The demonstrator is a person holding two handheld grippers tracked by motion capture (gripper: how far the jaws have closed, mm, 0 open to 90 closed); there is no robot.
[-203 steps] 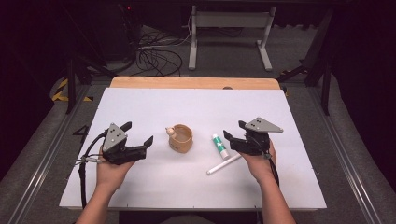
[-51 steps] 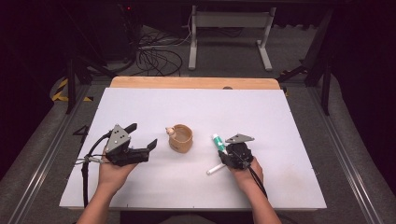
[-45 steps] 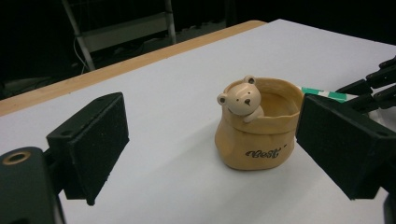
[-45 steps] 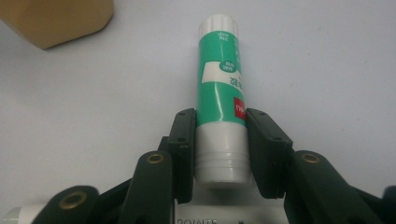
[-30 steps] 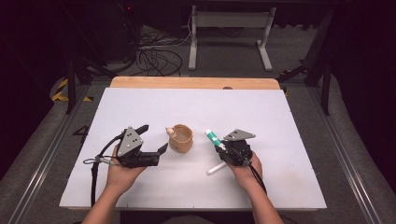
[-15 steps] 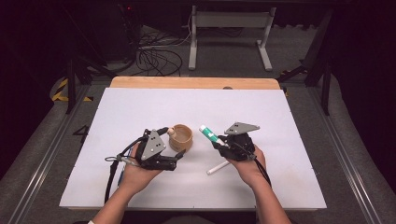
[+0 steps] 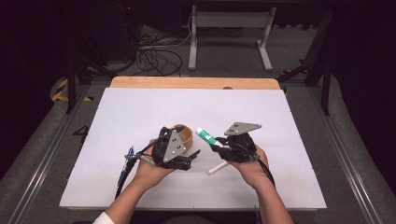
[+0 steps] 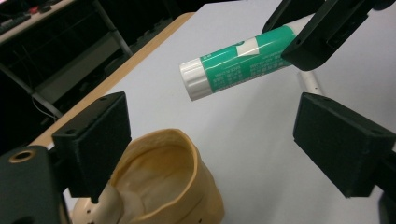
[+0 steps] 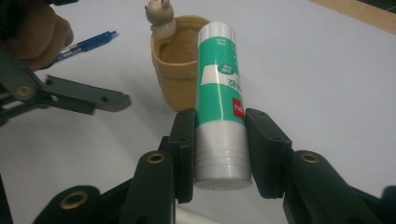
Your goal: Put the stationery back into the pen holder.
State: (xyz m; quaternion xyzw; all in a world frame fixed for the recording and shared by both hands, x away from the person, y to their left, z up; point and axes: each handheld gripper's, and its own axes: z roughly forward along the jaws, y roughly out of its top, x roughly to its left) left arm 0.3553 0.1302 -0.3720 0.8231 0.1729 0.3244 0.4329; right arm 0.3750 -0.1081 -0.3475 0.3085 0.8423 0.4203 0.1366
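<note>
— What has the right hand-held gripper (image 9: 219, 140) got?
— A green-and-white glue stick (image 9: 219, 102), clamped between its pads near one end, lifted off the table (image 7: 140, 107) and pointing towards the tan cup (image 9: 180, 60).
— And the left hand-held gripper (image 8: 219, 140)?
— Jaws spread wide, nothing between the pads; the cup (image 8: 163, 186) sits just beside one jaw, with the glue stick (image 8: 233, 65) just ahead.

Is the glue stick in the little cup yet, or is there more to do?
Not yet. Done: the right gripper has picked the glue stick up off the table and is shut on it. In hand: the stick is held in the air beside the tan cup, while the open left gripper sits at the cup. Left, probably: the stick isn't in the cup, and a white tube lies on the table.
</note>
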